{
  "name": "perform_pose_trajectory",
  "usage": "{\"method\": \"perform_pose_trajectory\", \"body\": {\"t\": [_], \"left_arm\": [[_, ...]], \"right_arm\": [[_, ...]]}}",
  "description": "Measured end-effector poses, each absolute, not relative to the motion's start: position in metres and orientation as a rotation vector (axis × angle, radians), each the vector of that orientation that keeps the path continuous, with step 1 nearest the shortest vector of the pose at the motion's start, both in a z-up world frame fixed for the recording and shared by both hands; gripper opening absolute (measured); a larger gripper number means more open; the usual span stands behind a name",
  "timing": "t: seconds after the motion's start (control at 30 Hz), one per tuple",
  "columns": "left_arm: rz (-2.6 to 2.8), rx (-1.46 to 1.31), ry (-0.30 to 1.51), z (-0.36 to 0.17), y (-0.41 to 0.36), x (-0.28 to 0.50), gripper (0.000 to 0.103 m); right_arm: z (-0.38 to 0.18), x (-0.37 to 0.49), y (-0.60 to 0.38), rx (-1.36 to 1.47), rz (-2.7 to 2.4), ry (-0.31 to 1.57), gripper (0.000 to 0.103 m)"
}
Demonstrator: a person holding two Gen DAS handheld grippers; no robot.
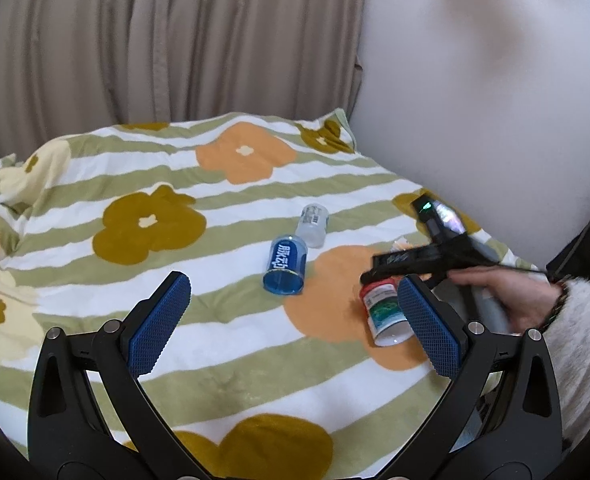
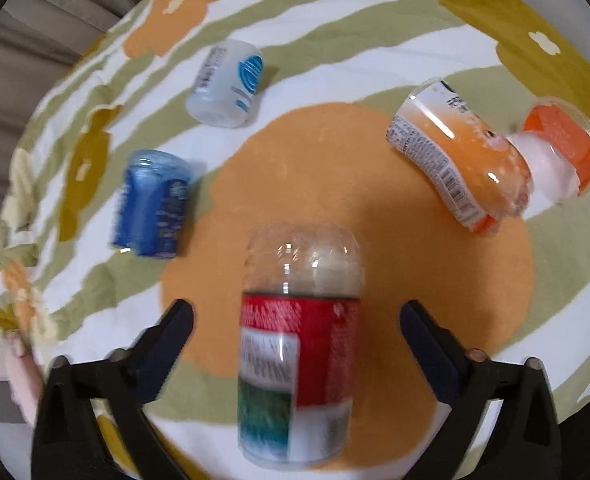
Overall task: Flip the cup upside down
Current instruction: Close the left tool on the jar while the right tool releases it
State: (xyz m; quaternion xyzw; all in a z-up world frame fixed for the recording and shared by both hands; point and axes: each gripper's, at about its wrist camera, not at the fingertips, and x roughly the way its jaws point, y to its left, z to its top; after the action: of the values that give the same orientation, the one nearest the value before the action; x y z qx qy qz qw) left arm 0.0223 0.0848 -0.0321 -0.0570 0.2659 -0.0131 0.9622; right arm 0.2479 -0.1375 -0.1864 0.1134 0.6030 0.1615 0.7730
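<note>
I have the red-labelled cup (image 2: 299, 360) lying on its side on the bed's flowered blanket (image 2: 375, 184), on a big orange flower patch, directly between the jaws of my right gripper (image 2: 297, 320). Those jaws stand wide apart, 1 on each side of the cup with clear gaps, touching nothing. My left gripper (image 1: 291, 320) hangs back over the blanket with its jaws also spread and empty; from its camera I see the right gripper (image 1: 379, 276) poised just above the same cup (image 1: 385, 312).

I judge this cup to be light: thin clear plastic, cut from a bottle by the look of it, with a rounded dome at the far end and a glossy printed sleeve in red, white and green around the body. Thin walls like that will likely flex, so I'd squeeze gently. The sleeve looks slick, and the dome would slip out of a pinch, so I'd grip across the straight labelled middle.

The blanket is soft, quilted and slightly rumpled, a poor footing for a light cup stood on its rim.

4 similar cups lie around: a blue cup (image 2: 151, 204), a frosted white cup (image 2: 227, 84), and 2 orange cups (image 2: 491, 152) touching.
</note>
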Motion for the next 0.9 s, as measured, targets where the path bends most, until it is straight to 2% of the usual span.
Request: {"method": "perform_pose_trajectory", "body": {"t": [0.13,0.27,0.37,0.43,0.57,0.7,0.9], "left_arm": [[-0.043,-0.095,0.612,-0.018,0.070,0.053,0.103],[-0.120,-0.158,0.718,-0.012,0.050,0.111,0.103],[-0.160,-0.126,0.849,-0.029,0.026,0.158,0.103],[-0.161,-0.096,0.952,-0.052,0.013,0.185,0.103],[-0.136,-0.143,1.178,-0.115,0.006,0.230,0.102],[-0.140,-0.221,1.341,-0.161,0.001,0.252,0.095],[-0.148,-0.223,1.423,-0.188,-0.015,0.267,0.095]], "right_arm": [[-0.138,0.217,-0.159,0.169,0.424,1.119,0.103],[-0.093,0.174,-0.181,-0.093,0.306,0.964,0.103],[-0.071,0.127,-0.200,-0.205,0.166,0.700,0.103],[-0.067,0.101,-0.209,-0.214,0.185,0.626,0.103],[-0.076,0.075,-0.221,-0.199,0.241,0.574,0.103],[-0.097,0.070,-0.220,-0.239,0.236,0.568,0.103],[-0.112,0.071,-0.233,-0.206,0.248,0.595,0.103]]}}
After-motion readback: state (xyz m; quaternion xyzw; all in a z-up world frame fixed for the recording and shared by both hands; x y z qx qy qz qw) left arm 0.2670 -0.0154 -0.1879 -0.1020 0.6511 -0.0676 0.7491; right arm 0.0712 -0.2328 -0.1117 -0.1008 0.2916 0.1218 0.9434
